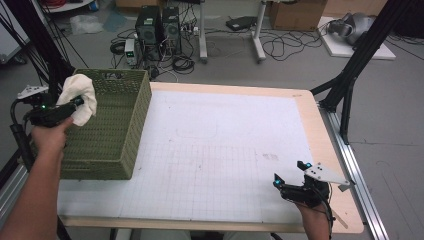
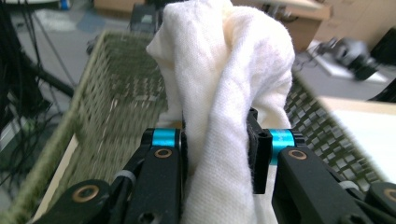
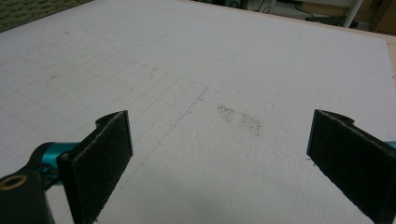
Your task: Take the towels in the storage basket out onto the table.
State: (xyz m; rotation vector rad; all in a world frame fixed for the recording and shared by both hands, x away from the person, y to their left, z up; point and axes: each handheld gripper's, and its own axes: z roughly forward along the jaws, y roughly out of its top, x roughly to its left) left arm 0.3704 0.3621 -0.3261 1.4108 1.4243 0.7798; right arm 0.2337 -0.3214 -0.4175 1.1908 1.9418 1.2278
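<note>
While the left gripper (image 2: 217,140) clamps a white cloth (image 2: 224,74) over the basket (image 1: 112,125), the right gripper's (image 3: 219,154) fingers gape wide

The high view looks forward and down from the person's side over the whole white table (image 1: 220,150), green basket (image 1: 112,125) at its left. The left gripper view rides close behind its jaws, facing into that basket (image 2: 116,98) past a white cloth (image 2: 224,84). The right gripper view sits low over the same table (image 3: 224,60), facing across it toward the basket's corner (image 3: 28,9).
</note>
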